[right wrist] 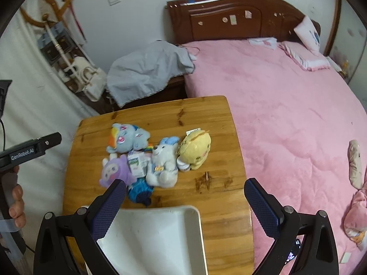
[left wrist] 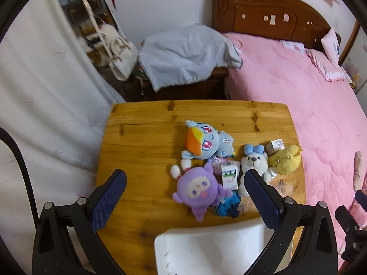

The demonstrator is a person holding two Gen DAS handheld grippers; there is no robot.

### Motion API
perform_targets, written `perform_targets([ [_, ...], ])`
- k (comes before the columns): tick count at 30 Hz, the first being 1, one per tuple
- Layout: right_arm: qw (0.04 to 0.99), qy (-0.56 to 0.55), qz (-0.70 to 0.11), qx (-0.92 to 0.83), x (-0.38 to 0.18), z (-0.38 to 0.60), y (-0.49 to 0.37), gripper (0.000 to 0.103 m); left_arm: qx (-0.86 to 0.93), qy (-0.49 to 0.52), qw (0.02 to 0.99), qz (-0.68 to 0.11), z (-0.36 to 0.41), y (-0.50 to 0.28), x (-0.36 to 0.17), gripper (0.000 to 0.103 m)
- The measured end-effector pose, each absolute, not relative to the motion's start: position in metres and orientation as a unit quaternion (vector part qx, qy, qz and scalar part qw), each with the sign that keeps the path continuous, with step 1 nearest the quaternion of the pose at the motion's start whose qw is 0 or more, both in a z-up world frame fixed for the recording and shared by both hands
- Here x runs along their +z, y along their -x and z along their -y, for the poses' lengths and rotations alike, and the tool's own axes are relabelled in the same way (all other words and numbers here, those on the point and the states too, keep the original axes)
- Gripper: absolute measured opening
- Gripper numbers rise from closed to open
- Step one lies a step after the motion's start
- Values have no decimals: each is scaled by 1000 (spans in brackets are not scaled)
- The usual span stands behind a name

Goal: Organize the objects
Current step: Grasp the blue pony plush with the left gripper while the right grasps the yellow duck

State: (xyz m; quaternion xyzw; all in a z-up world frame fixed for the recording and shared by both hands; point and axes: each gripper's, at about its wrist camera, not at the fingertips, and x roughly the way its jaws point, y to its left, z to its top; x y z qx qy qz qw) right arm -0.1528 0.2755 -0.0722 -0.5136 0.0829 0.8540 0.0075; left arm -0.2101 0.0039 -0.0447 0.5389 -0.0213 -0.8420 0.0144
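Observation:
A pile of toys lies on the wooden table: a blue pony plush, a purple doll, a white bear, a yellow plush, a white-green carton and a blue cloth item. A small box sits behind the yellow plush. A white tray stands at the near edge. My left gripper and right gripper both hover open above the tray, empty.
A pink-covered bed borders the table's right side, with a wooden headboard. A grey cloth drapes a nightstand behind the table. White fabric hangs at the left. A hand holds the left gripper's handle.

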Motion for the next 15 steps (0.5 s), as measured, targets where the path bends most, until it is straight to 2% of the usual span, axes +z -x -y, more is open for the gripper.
perform_targets([
  [15,57,558,-154,814,-150,-287,250,103,-808,-588,-34,-25,-6,313,-138,102],
])
